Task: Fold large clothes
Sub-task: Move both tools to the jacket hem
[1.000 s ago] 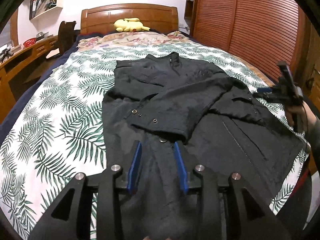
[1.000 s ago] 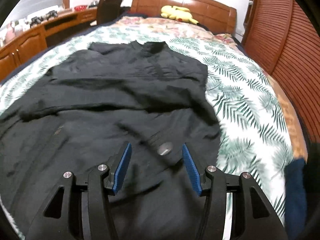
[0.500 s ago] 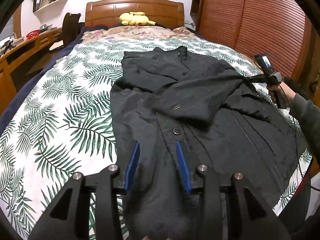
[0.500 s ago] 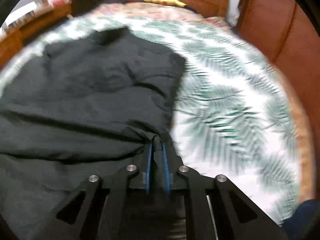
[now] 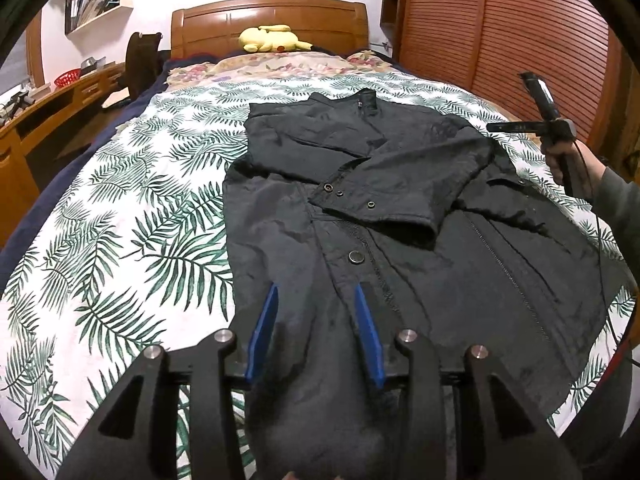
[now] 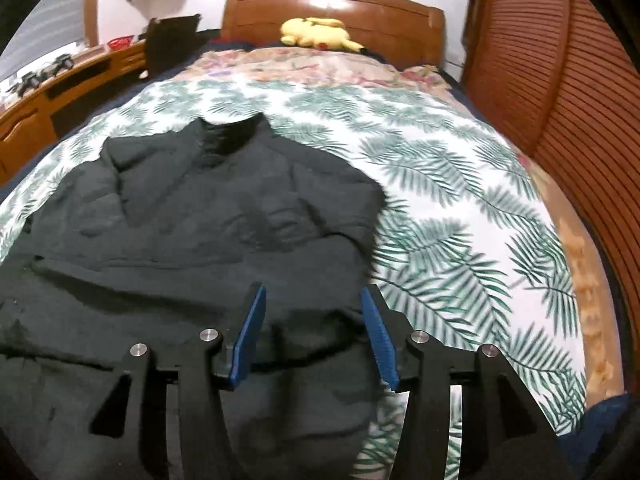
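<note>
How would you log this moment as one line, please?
stage: sleeve folded across black jacket | left gripper: open over hem | right gripper: just opened, empty | surface: bed

Dim indoor light, blurred fisheye edges

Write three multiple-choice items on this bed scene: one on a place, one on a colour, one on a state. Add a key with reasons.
1. Where does the yellow plush toy lie?
A. by the wooden headboard
B. on the black jacket
C. on the wooden desk

2. What colour are the leaves on the white bedspread?
A. red
B. green
C. blue

3. How do the jaws of the right gripper stand?
A. shut on the collar
B. shut on nothing
C. open over the jacket

Key: A, the toy sits at the head of the bed; B, the fronds are green; C, the blue pads stand apart, having just opened, gripping no cloth.
</note>
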`<action>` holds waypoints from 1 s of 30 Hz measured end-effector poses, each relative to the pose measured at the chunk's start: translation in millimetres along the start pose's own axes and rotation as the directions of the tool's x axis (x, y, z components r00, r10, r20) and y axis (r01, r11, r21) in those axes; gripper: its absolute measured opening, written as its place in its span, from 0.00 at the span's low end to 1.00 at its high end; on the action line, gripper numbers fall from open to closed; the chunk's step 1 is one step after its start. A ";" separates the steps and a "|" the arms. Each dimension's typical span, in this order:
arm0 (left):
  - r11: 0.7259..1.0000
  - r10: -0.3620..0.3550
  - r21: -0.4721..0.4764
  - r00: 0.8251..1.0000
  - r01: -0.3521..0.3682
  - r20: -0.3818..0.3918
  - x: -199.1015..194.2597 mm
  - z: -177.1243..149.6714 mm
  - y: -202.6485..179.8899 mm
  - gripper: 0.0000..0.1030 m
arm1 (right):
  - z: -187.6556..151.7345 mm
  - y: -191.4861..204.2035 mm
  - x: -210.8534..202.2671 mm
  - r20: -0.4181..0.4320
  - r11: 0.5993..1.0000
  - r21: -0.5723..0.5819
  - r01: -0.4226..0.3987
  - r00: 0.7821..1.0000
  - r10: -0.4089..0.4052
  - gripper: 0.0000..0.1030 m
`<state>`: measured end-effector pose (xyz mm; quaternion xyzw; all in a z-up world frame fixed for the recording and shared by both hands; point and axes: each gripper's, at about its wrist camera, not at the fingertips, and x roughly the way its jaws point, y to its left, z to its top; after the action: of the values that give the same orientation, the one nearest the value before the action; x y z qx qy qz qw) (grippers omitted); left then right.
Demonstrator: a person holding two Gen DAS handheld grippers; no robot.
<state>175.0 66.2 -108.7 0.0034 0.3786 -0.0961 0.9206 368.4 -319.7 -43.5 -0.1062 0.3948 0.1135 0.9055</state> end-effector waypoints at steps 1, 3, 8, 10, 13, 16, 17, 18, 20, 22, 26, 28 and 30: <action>1.000 0.003 0.000 1.000 -0.003 -0.002 0.2 -0.3 -0.3 0.37 | 0.7 5.1 3.1 -0.009 1.000 0.001 -0.012 1.000 0.012 0.49; 1.000 0.012 0.001 1.000 -0.012 -0.007 0.5 -0.7 -0.7 0.37 | 0.5 16.5 15.5 -0.046 0.999 -0.003 -0.039 0.998 0.039 0.49; 1.000 0.025 0.007 1.000 -0.025 -0.012 1.6 -1.7 -1.8 0.38 | -11.0 30.0 50.8 -0.118 1.000 -0.016 -0.026 0.993 0.024 0.49; 1.000 0.029 0.010 0.999 -0.029 -0.014 2.0 -1.8 -2.5 0.38 | -20.0 30.0 62.3 -0.149 0.999 -0.021 -0.024 0.989 0.021 0.49; 0.999 0.033 0.011 0.999 -0.033 -0.013 1.4 -2.4 -2.7 0.38 | -23.4 32.1 61.9 -0.139 0.999 -0.047 -0.007 0.990 0.001 0.49; 0.999 0.031 0.012 0.999 -0.031 -0.010 -2.7 -3.7 -3.1 0.38 | -23.1 37.4 45.7 -0.124 0.996 -0.080 0.034 0.991 -0.043 0.49; 0.999 0.030 0.014 1.000 -0.030 -0.009 -4.9 -4.6 -3.8 0.38 | -24.0 39.2 38.0 -0.114 0.995 -0.092 0.035 0.992 -0.046 0.49; 0.999 0.030 0.017 1.000 -0.030 -0.008 -6.7 -5.2 -4.3 0.38 | -25.6 40.5 28.8 -0.106 0.995 -0.098 0.029 0.994 -0.039 0.49; 0.999 0.023 0.022 1.000 -0.023 -0.004 -11.6 -6.8 -5.5 0.38 | -32.8 43.6 4.8 -0.085 0.996 -0.094 0.007 0.996 -0.015 0.50; 1.000 0.009 0.021 1.000 -0.009 0.002 -17.5 -9.0 -6.5 0.38 | -41.8 47.7 -14.5 -0.075 0.996 -0.087 -0.016 0.997 0.009 0.50; 1.000 0.019 0.015 1.000 -0.019 0.014 -27.1 -16.9 -7.9 0.38 | -75.3 58.4 -55.1 -0.091 0.994 -0.086 -0.069 0.994 0.061 0.50; 1.000 0.012 0.008 1.000 -0.012 0.003 -29.6 -22.3 -6.5 0.38 | -93.9 62.2 -72.6 -0.096 0.993 -0.088 -0.083 0.993 0.074 0.50; 1.000 0.009 0.003 1.000 -0.008 -0.007 -32.0 -27.4 -4.5 0.38 | -112.8 66.4 -88.7 -0.104 0.992 -0.090 -0.090 0.991 0.080 0.50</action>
<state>132.8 69.5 -105.7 0.0065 0.3815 -0.0926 0.9197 212.5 -299.1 -59.9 -0.1376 0.4379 0.1652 0.8729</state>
